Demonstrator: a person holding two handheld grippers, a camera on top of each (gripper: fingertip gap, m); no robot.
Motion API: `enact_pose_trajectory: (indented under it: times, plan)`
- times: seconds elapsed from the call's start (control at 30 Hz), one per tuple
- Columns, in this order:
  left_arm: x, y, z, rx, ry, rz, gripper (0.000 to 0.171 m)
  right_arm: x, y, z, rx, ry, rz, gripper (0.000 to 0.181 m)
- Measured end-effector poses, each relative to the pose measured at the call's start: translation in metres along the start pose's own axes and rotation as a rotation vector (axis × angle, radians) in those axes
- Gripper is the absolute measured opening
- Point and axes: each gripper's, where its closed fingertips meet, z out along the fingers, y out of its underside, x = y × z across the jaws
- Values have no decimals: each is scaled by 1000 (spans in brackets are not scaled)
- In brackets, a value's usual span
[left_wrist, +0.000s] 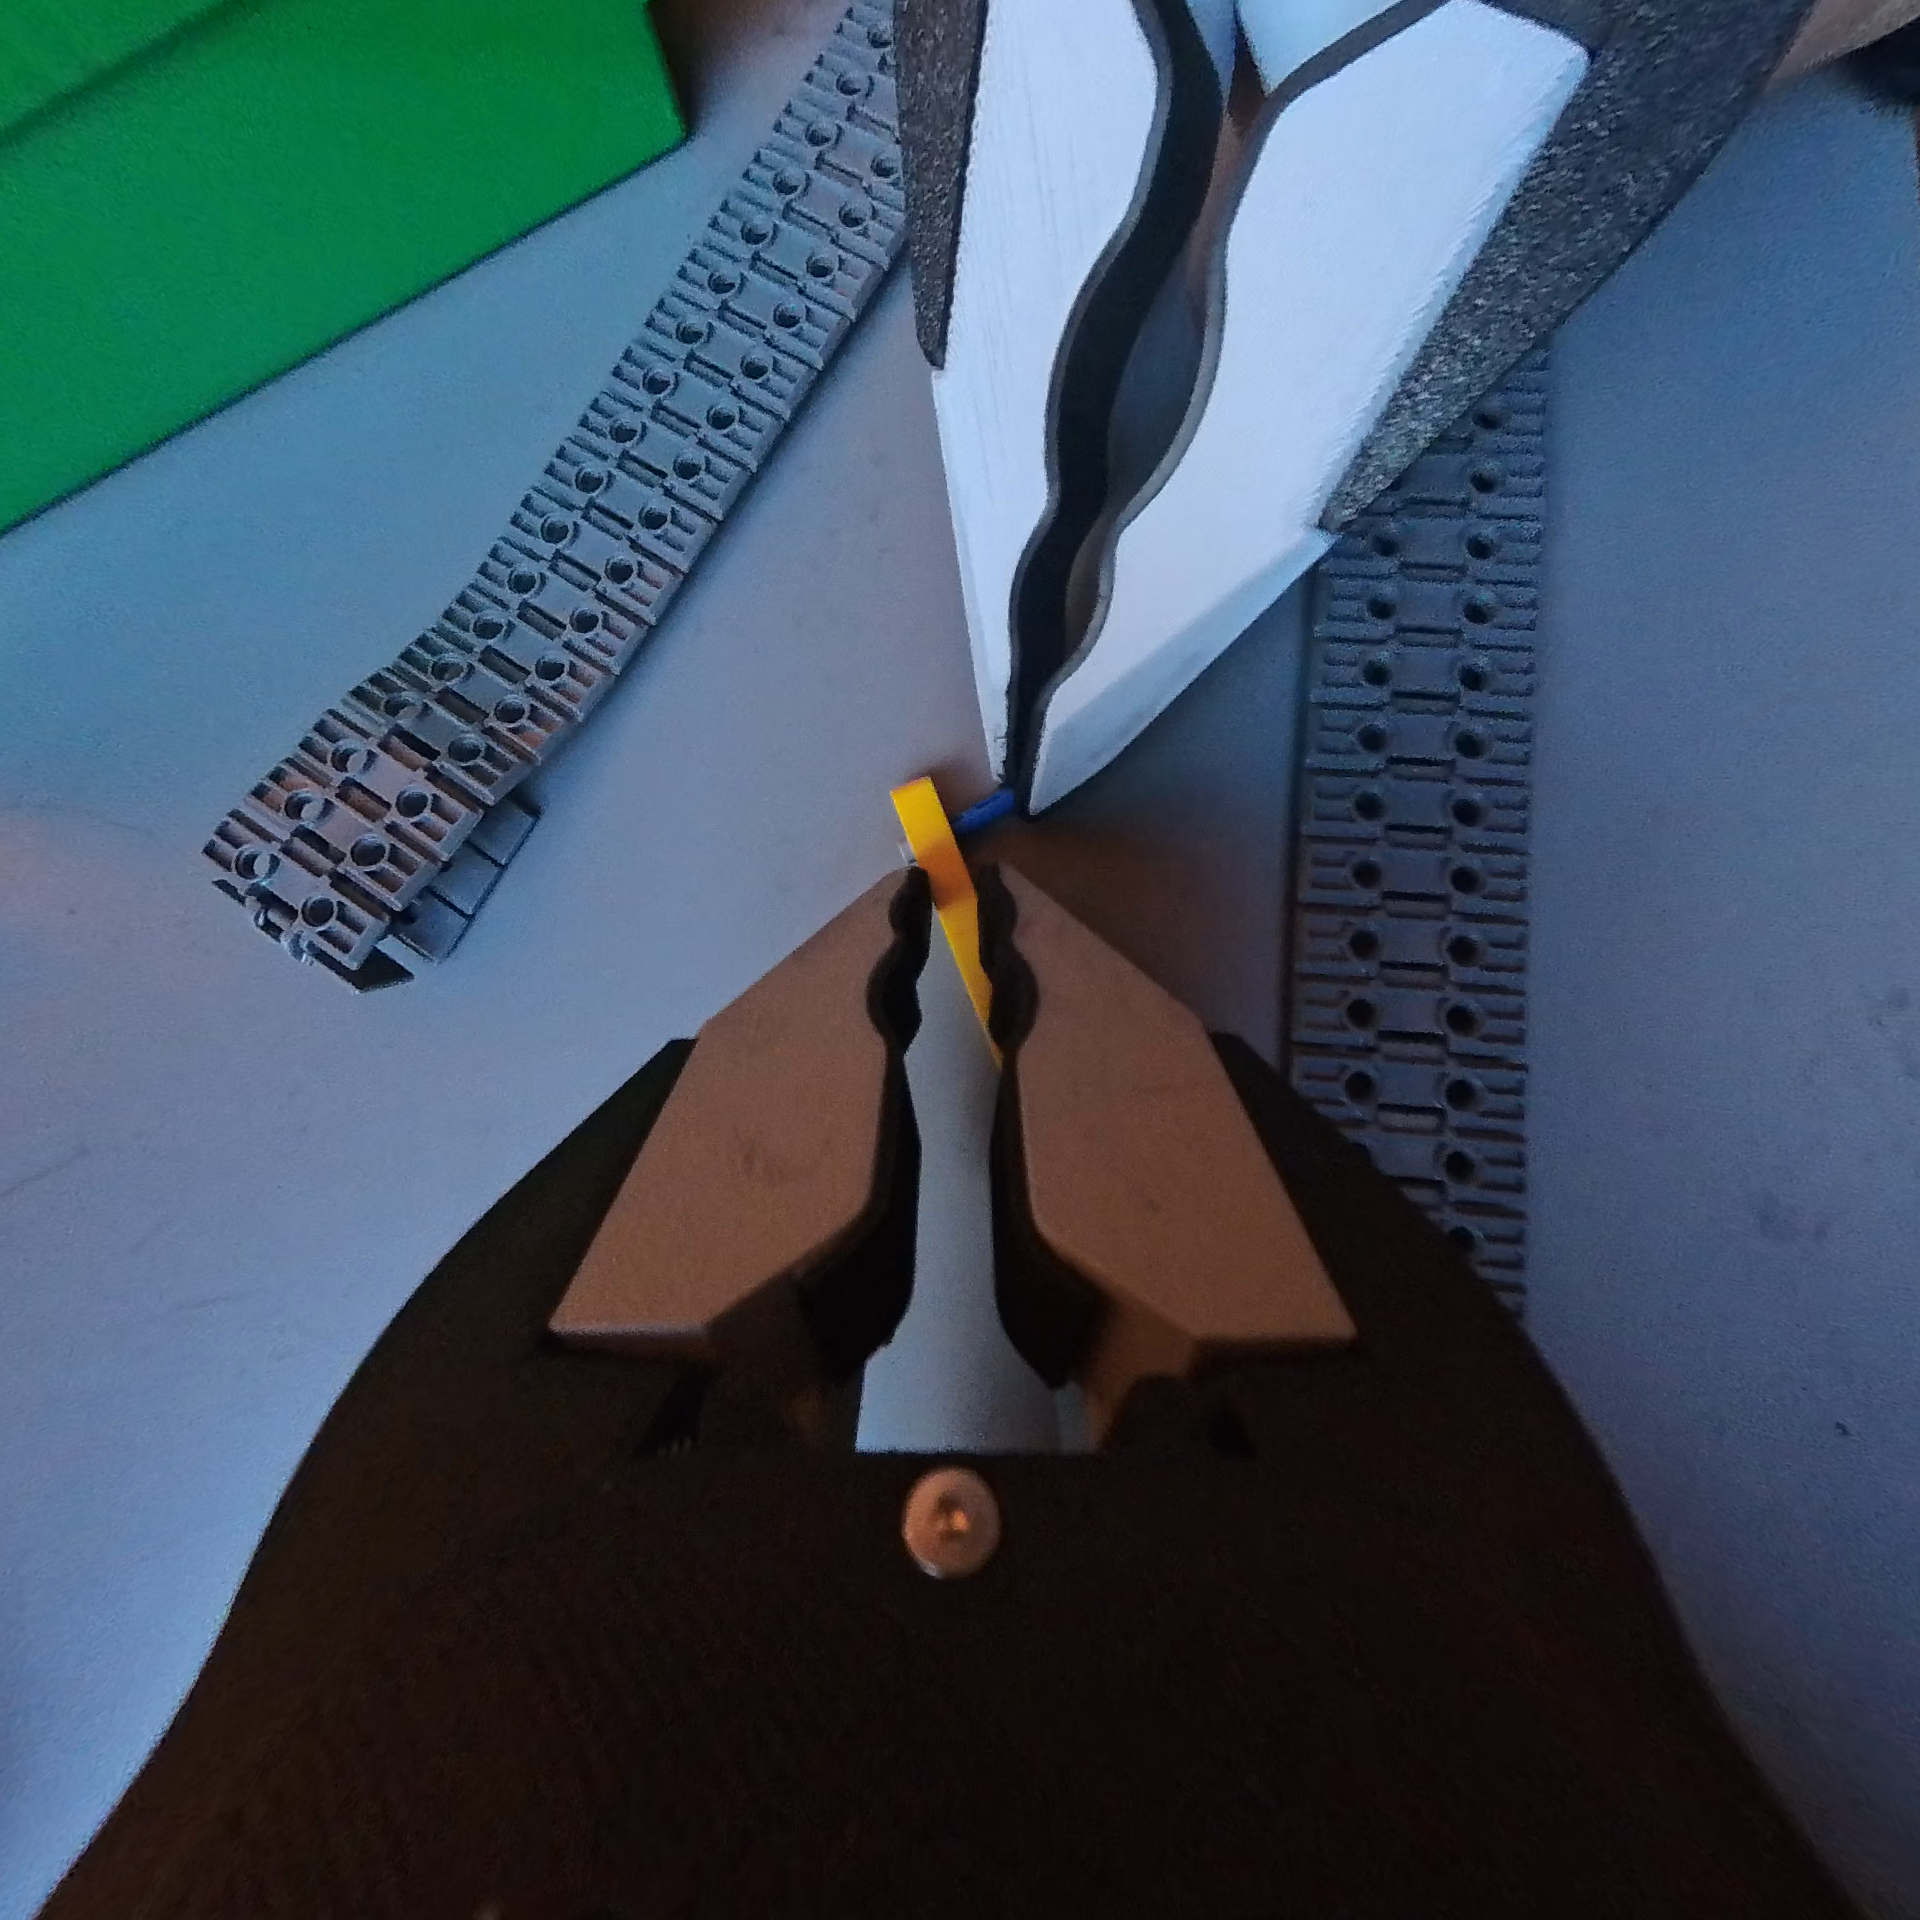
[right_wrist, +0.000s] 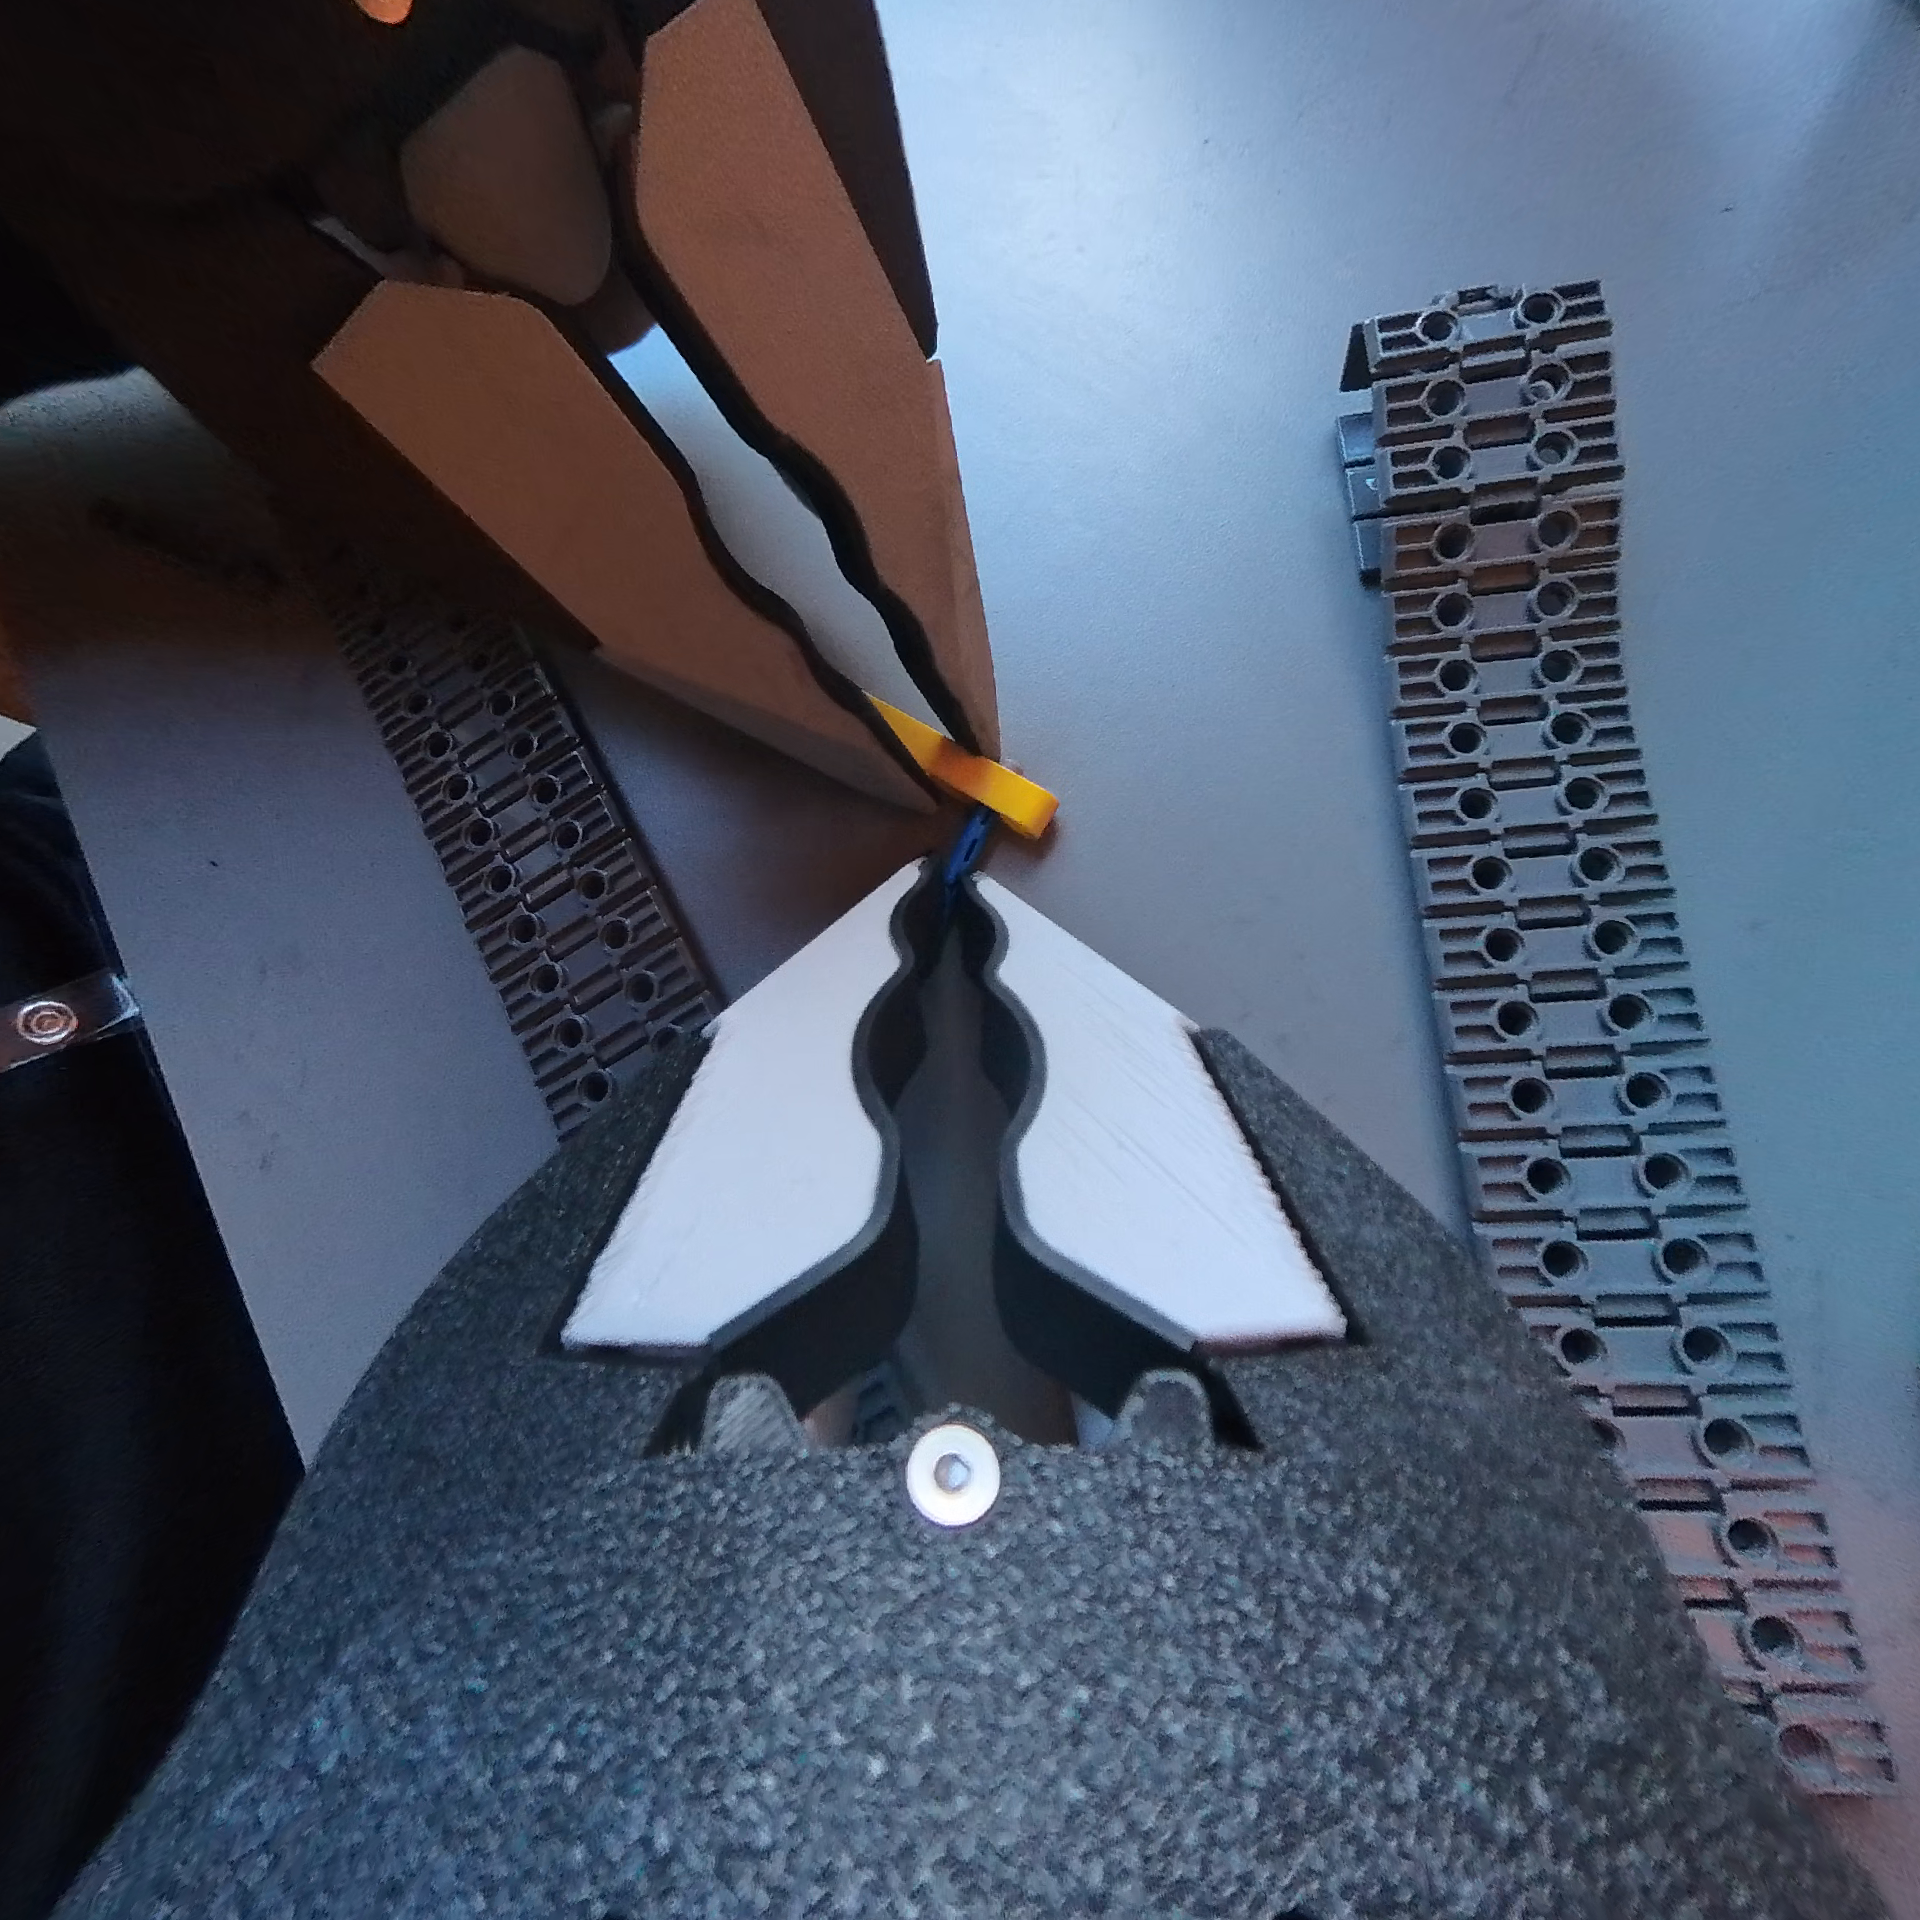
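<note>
While nearly tip to tip above the grey table (left_wrist: 208, 1143), gripped different things. Left gripper (left_wrist: 951, 883): closed tight on a thin yellow strip (left_wrist: 923, 821), held edge-up, long axis roughly along the fingers, free end poking out past the tips. Right gripper (right_wrist: 951, 883): pinched together on a small blue pin (right_wrist: 971, 842), long axis in line with its own fingers and crosswise to the strip. Pin's far end touching the strip's face near that free end; seated in a hole or only pressed against it, impossible to tell. Flanked by two grey track belts (left_wrist: 582, 582) (left_wrist: 1418, 831) lying flat on either side, with a green box (left_wrist: 260, 208) well apart.
</note>
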Motion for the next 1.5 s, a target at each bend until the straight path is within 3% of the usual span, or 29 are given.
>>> enact_pose_trajectory:
  times: [0.4, 0.53, 0.57, 0.9, 1.17, 1.5]
  plan:
    - [0, 0, 0, -12, -1, 56, 9, 0, 0, 0, -36, -45, -47, 0]
    - [-1, -2, 1, 27, 63, -139, 7, -1, 1, 0, -32, -75, -59, 0]
    - [-1, -2, 1, 43, 54, -123, 8, -1, 1, 0, -28, -73, -47, 0]
    - [-2, -2, 1, 51, -16, -173, 7, 3, 1, -2, 15, 48, 33, 0]
    - [-2, -2, 1, 42, -39, -107, 8, 3, 1, -1, 19, 88, 54, 0]
    - [-3, -3, 1, 77, -89, -184, 7, 3, 1, -1, 27, 128, 79, 0]
